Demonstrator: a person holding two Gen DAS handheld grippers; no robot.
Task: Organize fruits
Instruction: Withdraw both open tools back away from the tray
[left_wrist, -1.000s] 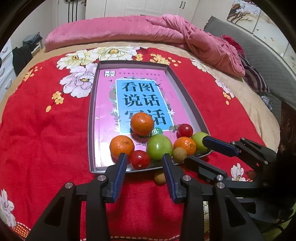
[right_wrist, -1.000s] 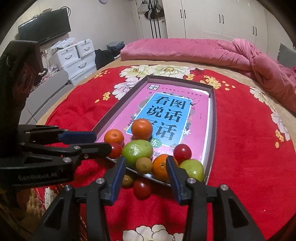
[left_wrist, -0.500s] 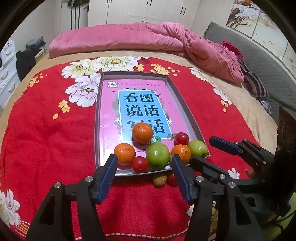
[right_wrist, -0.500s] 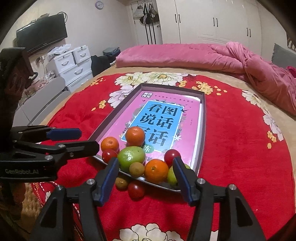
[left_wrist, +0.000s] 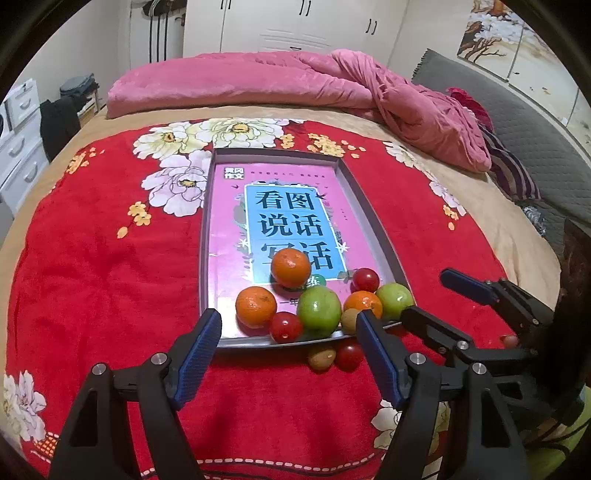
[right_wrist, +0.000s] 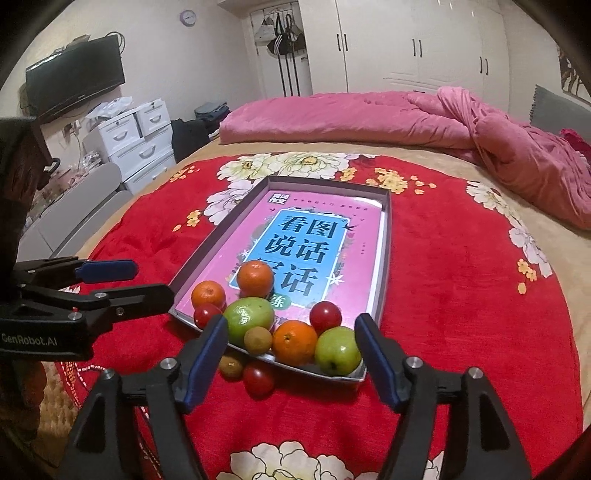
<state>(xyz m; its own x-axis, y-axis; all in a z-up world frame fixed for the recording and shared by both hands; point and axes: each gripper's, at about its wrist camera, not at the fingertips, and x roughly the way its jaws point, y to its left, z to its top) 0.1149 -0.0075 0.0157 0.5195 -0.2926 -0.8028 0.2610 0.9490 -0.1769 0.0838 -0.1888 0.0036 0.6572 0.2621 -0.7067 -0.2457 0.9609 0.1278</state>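
Left wrist: left gripper (left_wrist: 288, 345) and right gripper (right_wrist: 291, 345) have just been widening, both empty.

Both wrist cameras look forward and downward along their own fingers, close above the near end of the tray (left_wrist: 373, 218) (right_wrist: 386, 254) on the red blanket (left_wrist: 103, 258) (right_wrist: 461, 295). The left view faces it squarely; the right, from farther right, sees it slanted. Each shows the other gripper at its edge.
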